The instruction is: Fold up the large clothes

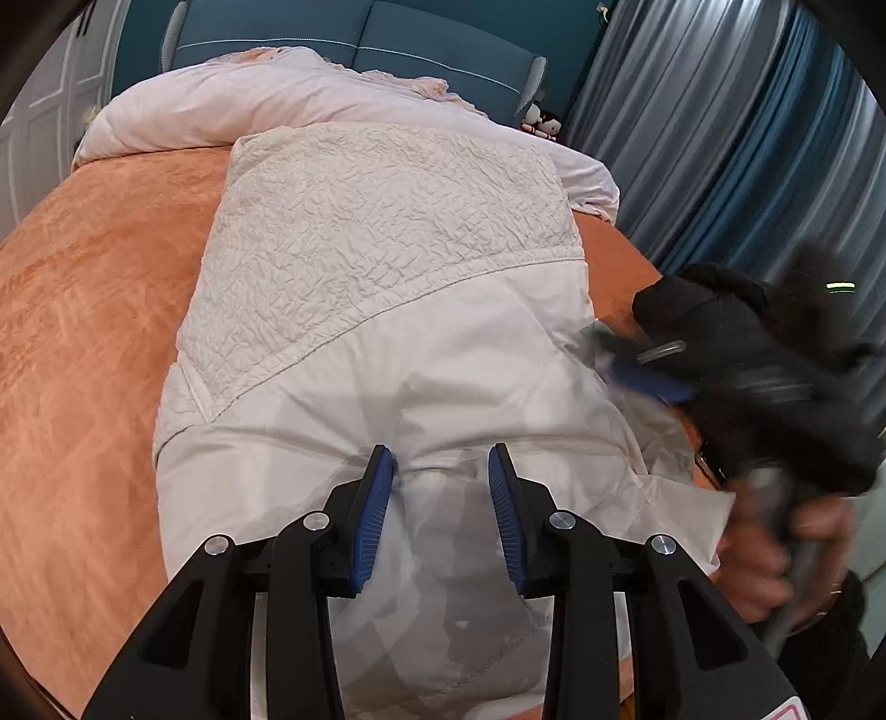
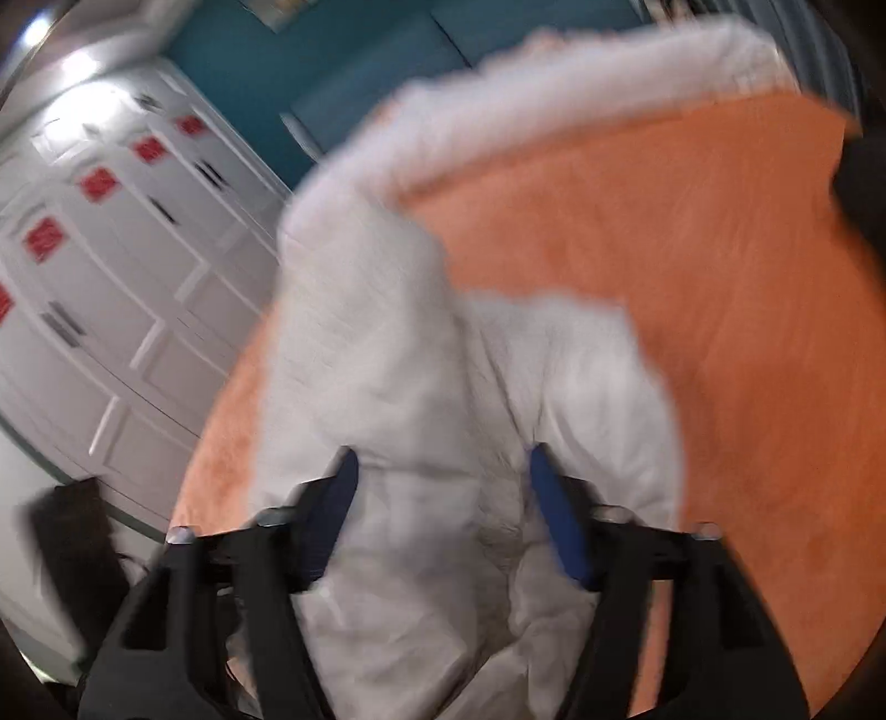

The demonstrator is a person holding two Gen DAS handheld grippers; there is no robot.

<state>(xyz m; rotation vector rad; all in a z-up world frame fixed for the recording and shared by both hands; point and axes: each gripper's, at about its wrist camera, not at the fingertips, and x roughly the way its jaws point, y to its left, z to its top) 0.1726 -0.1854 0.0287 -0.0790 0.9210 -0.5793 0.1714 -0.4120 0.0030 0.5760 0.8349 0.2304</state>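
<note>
A large white padded jacket [image 1: 387, 310] lies flat on the orange bedspread [image 1: 83, 332], its crinkled upper panel toward the far end. My left gripper [image 1: 441, 459] is open just above the jacket's smooth lower part, the jaws apart with fabric between them, not pinched. My right gripper [image 1: 637, 360] shows blurred at the jacket's right edge in the left wrist view. In the right wrist view the right gripper [image 2: 440, 462] is open, jaws wide either side of bunched white jacket fabric [image 2: 398, 387]. That view is motion-blurred.
A pale pink duvet [image 1: 249, 105] is heaped at the head of the bed against a teal headboard [image 1: 387, 39]. Blue-grey curtains [image 1: 720, 138] hang on the right. White wardrobe doors [image 2: 111, 277] with red stickers stand beside the bed [image 2: 720, 277].
</note>
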